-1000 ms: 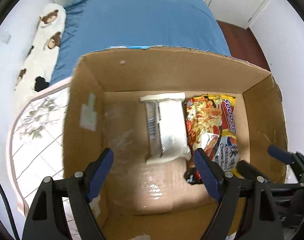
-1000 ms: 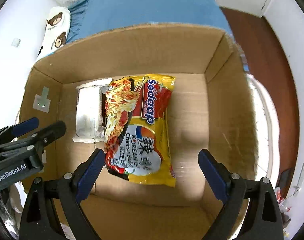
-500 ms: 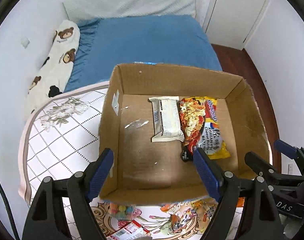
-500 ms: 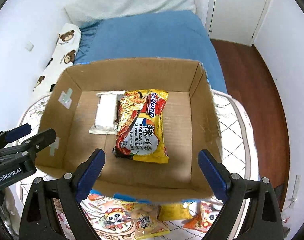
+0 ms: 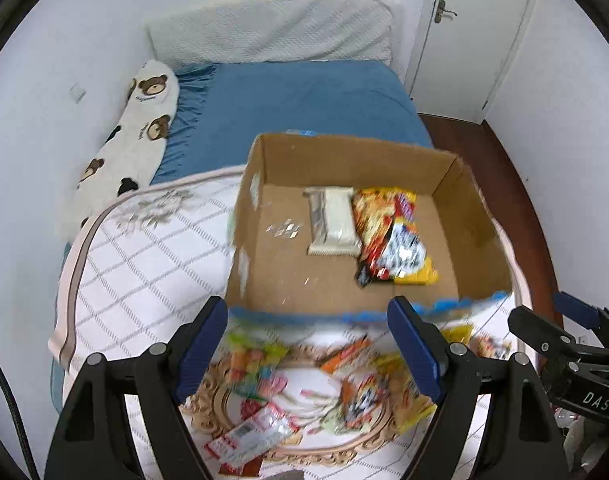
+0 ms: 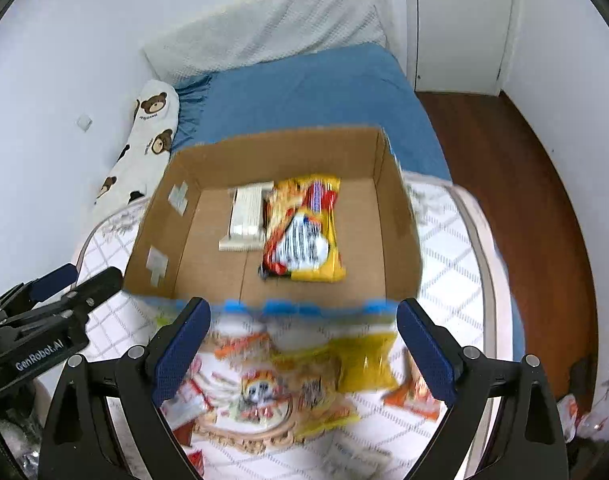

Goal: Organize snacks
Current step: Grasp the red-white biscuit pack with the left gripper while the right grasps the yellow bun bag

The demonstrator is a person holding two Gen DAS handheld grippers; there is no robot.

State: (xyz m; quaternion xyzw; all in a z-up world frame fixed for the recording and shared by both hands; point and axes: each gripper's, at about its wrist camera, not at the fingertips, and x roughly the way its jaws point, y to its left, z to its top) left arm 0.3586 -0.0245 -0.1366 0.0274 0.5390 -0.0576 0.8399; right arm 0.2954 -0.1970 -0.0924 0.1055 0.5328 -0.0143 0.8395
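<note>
Two packets lie inside the cardboard box [image 5: 344, 284]: a white wrapped snack [image 5: 333, 222] and, touching its right side, a yellow noodle packet [image 5: 392, 240], both toward the far half of the box floor; the box sits on a white quilted mat [image 5: 144, 256] with a grid pattern, spread over the foot of a blue bed [image 5: 296, 108]; a bear-print bolster [image 5: 132, 140] runs along the wall on the bed's left side. Nearer than the box, loose snack packets [image 6: 300, 376] are scattered on the mat, though the blur leaves their kinds hard to read, perhaps candy and more noodle bags. Left tongs [image 5: 307, 350] hover spread above those loose packets, nothing between the blue pads; right tongs [image 6: 303, 350] hang likewise spread wide and empty, just short of the box's near wall; each pair shows at the edge of the other's view.
</note>
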